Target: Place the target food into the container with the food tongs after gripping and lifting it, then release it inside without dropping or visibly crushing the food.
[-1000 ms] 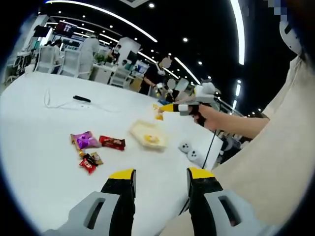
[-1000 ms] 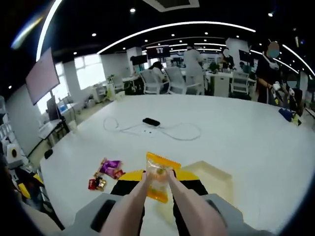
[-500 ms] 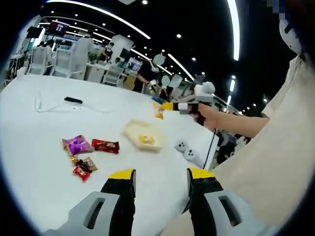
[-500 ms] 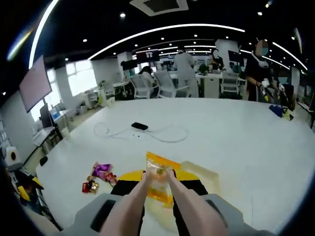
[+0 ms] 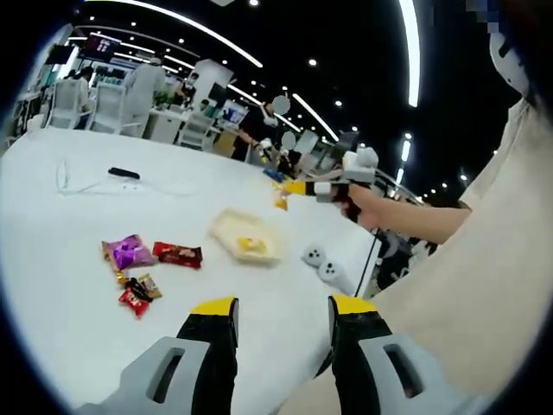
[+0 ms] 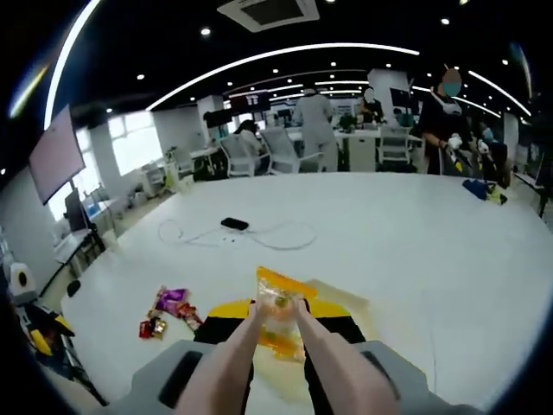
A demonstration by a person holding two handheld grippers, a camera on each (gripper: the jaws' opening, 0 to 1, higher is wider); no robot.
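A wide glossy white table [image 5: 60, 225] fills a bright office. The right claw [image 6: 278, 322], through beige tongs [image 6: 229, 367], pinches a crinkly orange packet [image 6: 278, 313] over a pale shallow container [image 5: 243, 237]; the left claw [image 5: 281, 313] gapes wide.

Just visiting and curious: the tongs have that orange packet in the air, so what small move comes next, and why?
Probably lower it: the right hand-held gripper squeezes the tongs shut on the orange packet, held above the container, so easing down before releasing would avoid a drop.
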